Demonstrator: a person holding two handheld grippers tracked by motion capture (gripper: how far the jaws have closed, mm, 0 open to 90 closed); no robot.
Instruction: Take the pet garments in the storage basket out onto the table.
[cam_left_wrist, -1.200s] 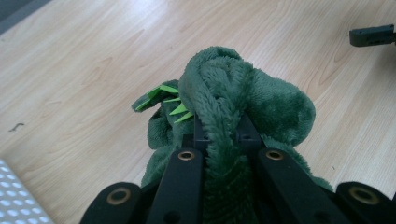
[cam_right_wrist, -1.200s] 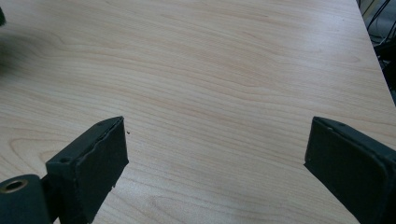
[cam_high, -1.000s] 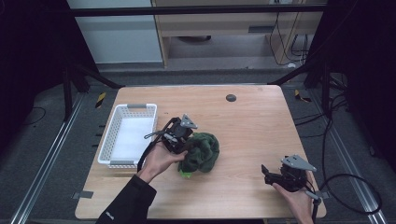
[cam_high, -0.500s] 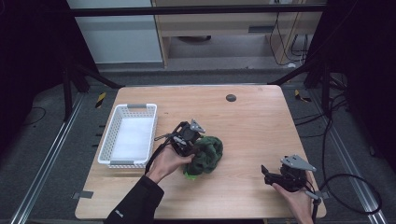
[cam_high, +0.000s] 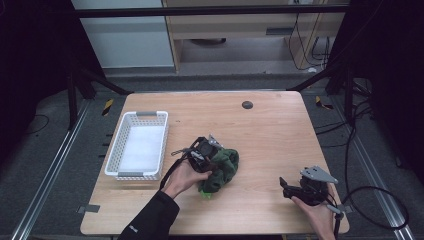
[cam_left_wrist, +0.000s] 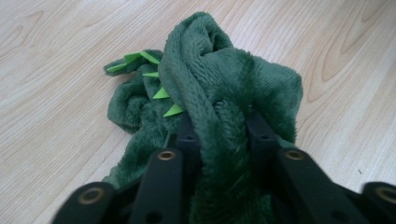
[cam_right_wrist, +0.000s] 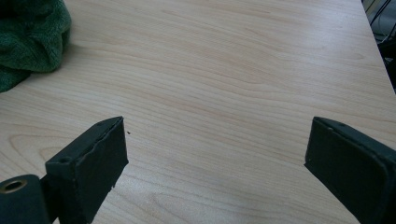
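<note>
A dark green plush toy (cam_high: 226, 168) with light green spikes lies crumpled on the wooden table (cam_high: 272, 135), slightly left of the middle. My left gripper (cam_high: 214, 159) is on its left side, shut on a thick fold of the plush toy (cam_left_wrist: 224, 79). In the left gripper view that fold is squeezed between the jaws of the left gripper (cam_left_wrist: 219, 122). Near the front right corner my right gripper (cam_high: 285, 184) rests low over bare wood. In its own view the right gripper (cam_right_wrist: 215, 140) stands wide open with nothing between its jaws, and the plush toy (cam_right_wrist: 28, 37) lies far off at the upper left.
A white plastic basket (cam_high: 146, 114) stands at the left side of the table, with nothing visible inside. A small dark round disc (cam_high: 247, 104) sits near the far edge. Cables trail off the right side by the right gripper.
My left gripper moved right, onto the plush toy, which has shifted slightly right with it. The right gripper has stayed put.
</note>
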